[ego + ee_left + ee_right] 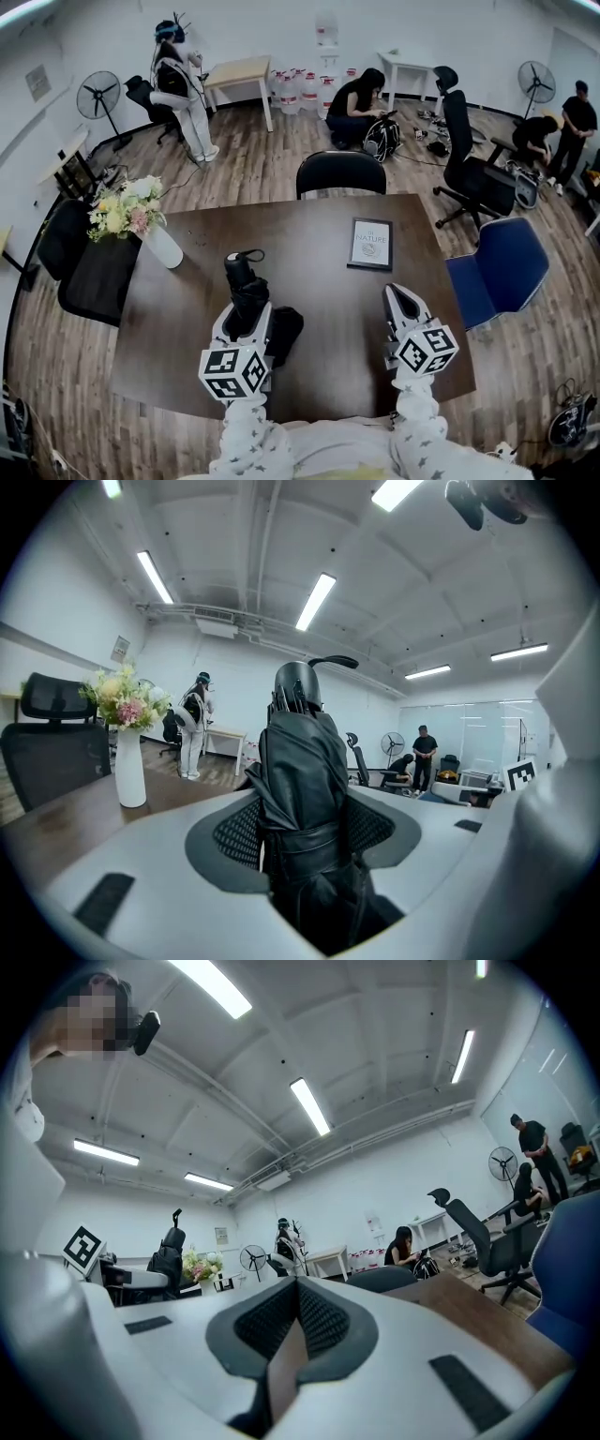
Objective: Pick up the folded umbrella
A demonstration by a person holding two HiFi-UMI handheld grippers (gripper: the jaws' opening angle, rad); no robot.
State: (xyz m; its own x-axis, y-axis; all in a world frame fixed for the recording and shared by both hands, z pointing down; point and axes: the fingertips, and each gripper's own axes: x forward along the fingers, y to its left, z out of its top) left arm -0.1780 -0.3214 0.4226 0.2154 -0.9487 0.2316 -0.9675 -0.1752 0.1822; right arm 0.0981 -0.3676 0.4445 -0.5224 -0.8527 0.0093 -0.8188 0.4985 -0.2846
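Two grippers above the dark table [319, 225], one loaded and one empty.
My left gripper [246, 311] was clamped on the folded umbrella [300, 780]. Its black body stood between the jaws, its strapped end rose past their tips, and loose fabric bunched behind them. A white vase of flowers [161, 246] stood ahead and to that gripper's left. My right gripper [401, 302], beside the left one, held its jaws pressed together on nothing, with a framed card [371, 244] lying just ahead.
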